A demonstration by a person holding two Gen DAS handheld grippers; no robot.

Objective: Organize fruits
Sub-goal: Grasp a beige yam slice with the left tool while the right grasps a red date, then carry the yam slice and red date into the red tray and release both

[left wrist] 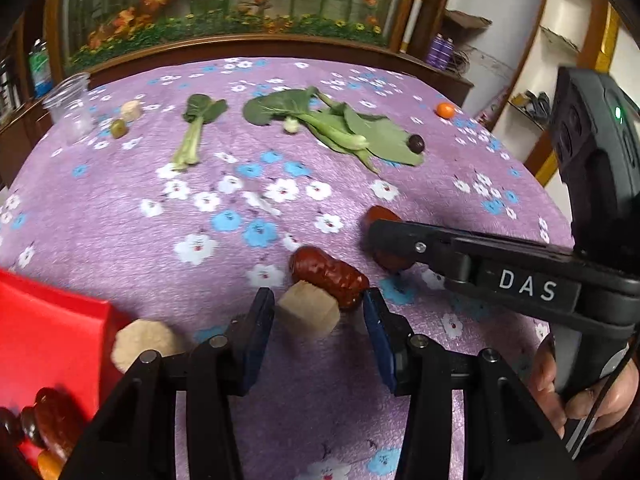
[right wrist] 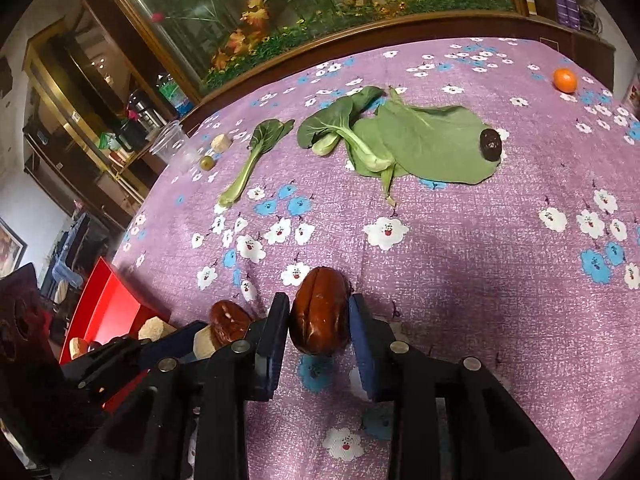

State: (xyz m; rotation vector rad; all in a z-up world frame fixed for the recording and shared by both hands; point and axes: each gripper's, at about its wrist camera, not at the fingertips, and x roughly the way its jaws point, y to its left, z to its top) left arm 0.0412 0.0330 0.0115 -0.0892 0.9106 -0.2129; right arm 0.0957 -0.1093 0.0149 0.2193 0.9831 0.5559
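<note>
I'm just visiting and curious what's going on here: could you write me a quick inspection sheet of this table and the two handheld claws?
Surface: purple floral tablecloth.
Job's things: red date between the right claw's pads; tan cube and another wrinkled date ahead of the left claw; small orange fruit, green olive, dark fruit on a leaf; red tray with fruits.
Clutter: leafy greens, clear plastic cup.
Grippers: right gripper shut on the date; left gripper open around the cube.
Cables: thin black cable by the hand.
Surroundings: wooden cabinet, flower display, shelves.
</note>
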